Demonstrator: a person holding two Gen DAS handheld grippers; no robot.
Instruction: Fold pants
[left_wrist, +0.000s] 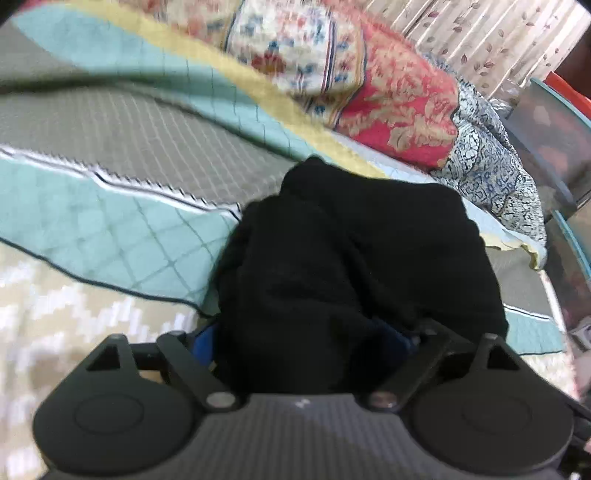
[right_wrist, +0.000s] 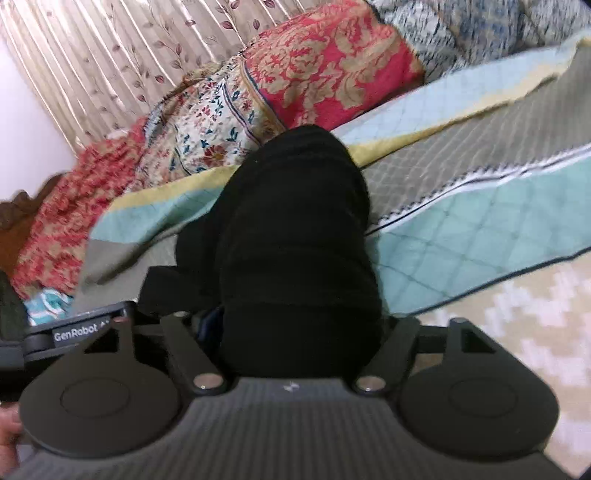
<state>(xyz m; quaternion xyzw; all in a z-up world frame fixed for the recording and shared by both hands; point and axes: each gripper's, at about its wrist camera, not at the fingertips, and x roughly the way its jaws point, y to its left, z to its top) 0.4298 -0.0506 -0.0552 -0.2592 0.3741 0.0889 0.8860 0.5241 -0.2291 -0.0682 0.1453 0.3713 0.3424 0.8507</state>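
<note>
Both black two-finger tools are seen, one view after the other.

From the left wrist, the left gripper (left_wrist: 310, 343) is at the bottom middle of the frame. A bunched heap of soft black pants (left_wrist: 354, 258) is draped over it and fills the middle of the frame. The fingers are hidden under the cloth, so it cannot be told whether the cloth is pinched or only resting between wide jaws. A quilted bedspread in teal, grey and yellow (left_wrist: 110, 229) is seen at the left, and a red flowered blanket (left_wrist: 399, 110) at the upper right.

From the right wrist, the right gripper (right_wrist: 295, 332) is at the bottom middle. More of the black cloth (right_wrist: 295, 240) is heaped over it in a tall lump. The fingers are covered here too, so the grip cannot be told. A striped curtain with leaves (right_wrist: 92, 62) is seen at the upper left.

No flat, neat fold is seen anywhere. The pants are lifted and crumpled, not laid out. Most of the folding is judged to be left.
</note>
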